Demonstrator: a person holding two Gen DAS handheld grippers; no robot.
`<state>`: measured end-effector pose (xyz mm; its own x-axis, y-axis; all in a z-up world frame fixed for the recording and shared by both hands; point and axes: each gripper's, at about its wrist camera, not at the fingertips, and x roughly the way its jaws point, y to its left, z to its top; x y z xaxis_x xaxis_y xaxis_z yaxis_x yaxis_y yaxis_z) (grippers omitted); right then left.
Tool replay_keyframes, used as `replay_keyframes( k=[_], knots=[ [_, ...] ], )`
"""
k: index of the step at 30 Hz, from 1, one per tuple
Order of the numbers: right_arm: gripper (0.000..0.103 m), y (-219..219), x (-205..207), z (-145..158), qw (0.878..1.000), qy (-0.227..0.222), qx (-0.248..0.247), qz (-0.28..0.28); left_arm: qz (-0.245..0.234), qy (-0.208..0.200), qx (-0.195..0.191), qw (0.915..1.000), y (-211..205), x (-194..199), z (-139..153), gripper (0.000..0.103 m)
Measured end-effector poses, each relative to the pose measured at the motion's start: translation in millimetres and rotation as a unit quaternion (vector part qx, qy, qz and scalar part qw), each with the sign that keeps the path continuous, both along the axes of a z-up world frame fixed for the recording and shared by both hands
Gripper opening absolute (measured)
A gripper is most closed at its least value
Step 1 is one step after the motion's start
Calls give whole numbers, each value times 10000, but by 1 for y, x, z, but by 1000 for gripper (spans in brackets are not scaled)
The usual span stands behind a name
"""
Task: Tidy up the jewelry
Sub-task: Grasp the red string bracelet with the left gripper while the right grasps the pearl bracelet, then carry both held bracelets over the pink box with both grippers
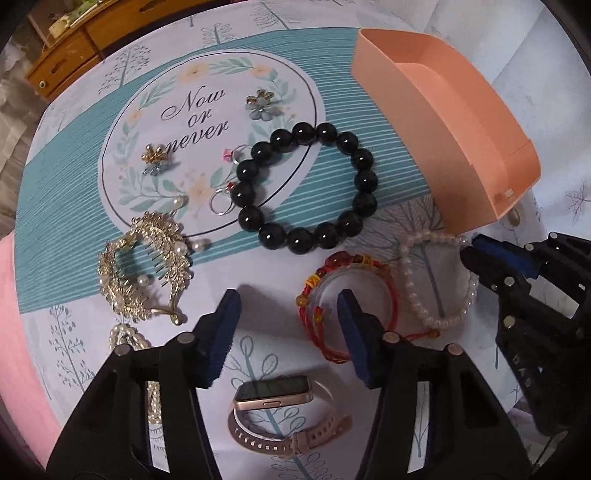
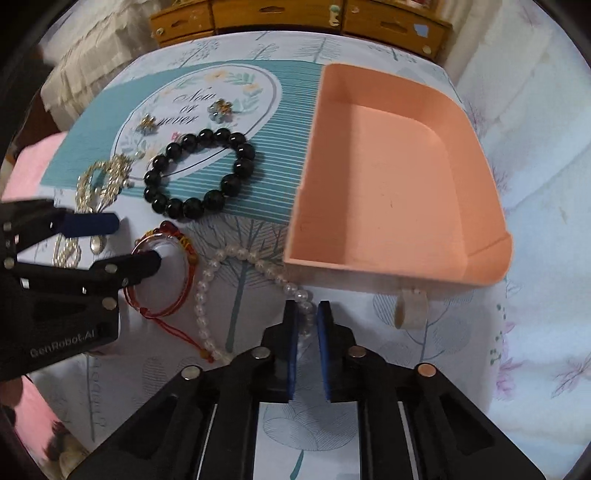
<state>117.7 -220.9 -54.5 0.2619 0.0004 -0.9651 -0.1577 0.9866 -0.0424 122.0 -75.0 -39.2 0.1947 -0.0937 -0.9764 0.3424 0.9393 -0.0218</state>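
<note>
A peach tray [image 1: 461, 147] [image 2: 399, 184] lies empty on the right of the table. My right gripper [image 2: 308, 314] is shut on a white pearl bracelet [image 2: 207, 291] [image 1: 417, 295], which lies on the cloth just in front of the tray. My left gripper [image 1: 290, 310] [image 2: 138, 240] is open, with its right finger inside a clear bangle wrapped with a red cord bracelet [image 1: 332, 295] [image 2: 173, 266]. A black bead bracelet [image 1: 306, 188] [image 2: 199, 173] lies further back.
A gold leaf comb with pearls [image 1: 144, 269], flower earrings [image 1: 260, 101], a gold flower clip [image 1: 153, 157] and small rings [image 1: 221, 201] lie on the printed cloth. A pink-strapped watch [image 1: 280, 413] lies under my left gripper. Wooden drawers [image 2: 295, 18] stand behind the table.
</note>
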Motion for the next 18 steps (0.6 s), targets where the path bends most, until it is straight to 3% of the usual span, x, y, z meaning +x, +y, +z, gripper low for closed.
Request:
replay_keyframes(
  k=[1, 3, 4, 12, 18],
  knots=[
    [9, 1, 1, 0, 10000, -1, -31, 24, -35, -10, -3, 10000, -1, 0, 1, 40],
    [9, 3, 2, 0, 10000, -8, -52, 56, -142, -19, -7, 9999, -5, -3, 4, 17],
    [8, 3, 3, 0, 10000, -8, -31, 51, -164, -4, -5, 9999, -6, -2, 5, 12],
    [7, -15, -8, 10, 9977, 77, 650, -185, -100, -143, -232, 9996, -6, -17, 14, 9],
    [7, -23, -26, 55, 9944, -315, 998, -177, -18, -557, -434, 9975, 6, -30, 57, 9]
  ],
)
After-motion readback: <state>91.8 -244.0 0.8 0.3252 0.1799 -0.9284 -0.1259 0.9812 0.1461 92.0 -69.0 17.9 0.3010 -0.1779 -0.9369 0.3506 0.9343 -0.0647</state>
